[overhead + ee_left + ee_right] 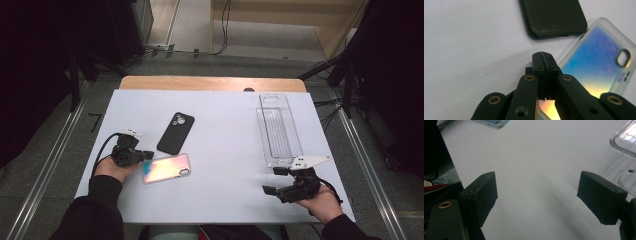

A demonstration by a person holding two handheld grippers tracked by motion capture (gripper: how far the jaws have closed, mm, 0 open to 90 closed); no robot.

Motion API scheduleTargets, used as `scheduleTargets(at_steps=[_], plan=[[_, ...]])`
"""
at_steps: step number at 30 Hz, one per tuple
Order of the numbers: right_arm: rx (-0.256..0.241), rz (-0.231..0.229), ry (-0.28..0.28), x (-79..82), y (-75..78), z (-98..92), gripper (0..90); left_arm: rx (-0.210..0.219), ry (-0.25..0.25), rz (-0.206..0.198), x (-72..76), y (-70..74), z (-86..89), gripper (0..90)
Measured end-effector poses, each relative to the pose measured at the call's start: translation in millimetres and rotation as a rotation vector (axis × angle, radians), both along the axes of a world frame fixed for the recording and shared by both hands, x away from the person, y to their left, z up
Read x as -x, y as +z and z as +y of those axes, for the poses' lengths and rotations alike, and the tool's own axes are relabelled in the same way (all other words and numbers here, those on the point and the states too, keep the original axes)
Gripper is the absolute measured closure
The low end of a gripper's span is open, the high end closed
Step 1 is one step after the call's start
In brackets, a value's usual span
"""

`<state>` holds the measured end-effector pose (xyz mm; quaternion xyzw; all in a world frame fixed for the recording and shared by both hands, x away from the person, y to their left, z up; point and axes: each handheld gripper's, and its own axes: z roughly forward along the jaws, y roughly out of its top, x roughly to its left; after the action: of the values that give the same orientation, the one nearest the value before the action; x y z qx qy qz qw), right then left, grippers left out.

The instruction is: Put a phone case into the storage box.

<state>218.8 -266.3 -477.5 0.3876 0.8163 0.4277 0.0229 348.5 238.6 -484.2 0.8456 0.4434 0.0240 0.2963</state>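
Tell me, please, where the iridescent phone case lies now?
In the high view, the iridescent phone case lies front-left, beside the left gripper, just before the black phone case.

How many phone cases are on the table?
2. A black case lies left of the middle of the table. A shiny rainbow-coloured case lies just in front of it, and the left gripper is shut at its end.

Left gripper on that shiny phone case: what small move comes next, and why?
Probably lift it slightly. The left gripper has its jaws closed on the edge of the shiny case, which lies flat on the table beside the black case. The clear tray stands empty; the right gripper waits open.
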Motion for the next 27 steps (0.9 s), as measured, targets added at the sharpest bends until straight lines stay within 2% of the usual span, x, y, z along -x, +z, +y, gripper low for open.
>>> scheduleTargets(at_steps=[7,13,15,16,17,18,21,23,24,25,26,27], plan=[[-0.004,-0.004,-0.002,0.4,-0.2,-1.2,14.6,-0.001,-0.035,0.015,10.5,0.9,-4.0,89.9],[-0.005,-0.005,-0.005,0.6,0.1,-1.0,14.6,0.034,-0.042,0.022,15.5,1.1,-1.1,89.6],[-0.005,-0.008,-0.005,0.5,0.0,-1.1,14.6,0.043,-0.042,0.018,15.1,1.1,-0.4,86.0],[-0.007,-0.009,-0.005,0.4,0.0,-1.1,14.6,0.071,-0.038,-0.009,14.2,2.5,1.9,82.0],[-0.008,-0.008,-0.005,0.5,0.2,-1.1,14.6,0.071,-0.038,-0.009,14.2,2.5,1.9,79.7],[-0.008,-0.008,-0.006,0.6,0.4,-1.1,14.6,0.1,-0.036,-0.019,14.4,5.6,3.4,78.3],[-0.009,-0.011,-0.005,0.6,0.4,-1.4,14.6,0.158,-0.048,-0.057,18.0,13.3,4.1,65.8],[-0.009,-0.01,-0.008,0.6,0.4,-1.7,14.6,0.215,-0.061,-0.069,20.9,19.0,4.6,55.4],[-0.009,-0.01,-0.007,0.7,0.5,-1.7,14.6,0.24,-0.065,-0.075,22.9,20.7,4.2,55.1],[-0.009,-0.012,-0.007,0.7,0.5,-1.8,14.6,0.24,-0.065,-0.075,22.9,20.7,4.2,51.7],[-0.008,-0.012,-0.007,0.8,0.6,-1.8,14.6,0.286,-0.083,-0.101,28.3,24.0,2.6,47.1],[-0.008,-0.012,-0.007,0.9,0.6,-1.8,14.6,0.286,-0.083,-0.101,28.3,24.0,2.6,46.1]])
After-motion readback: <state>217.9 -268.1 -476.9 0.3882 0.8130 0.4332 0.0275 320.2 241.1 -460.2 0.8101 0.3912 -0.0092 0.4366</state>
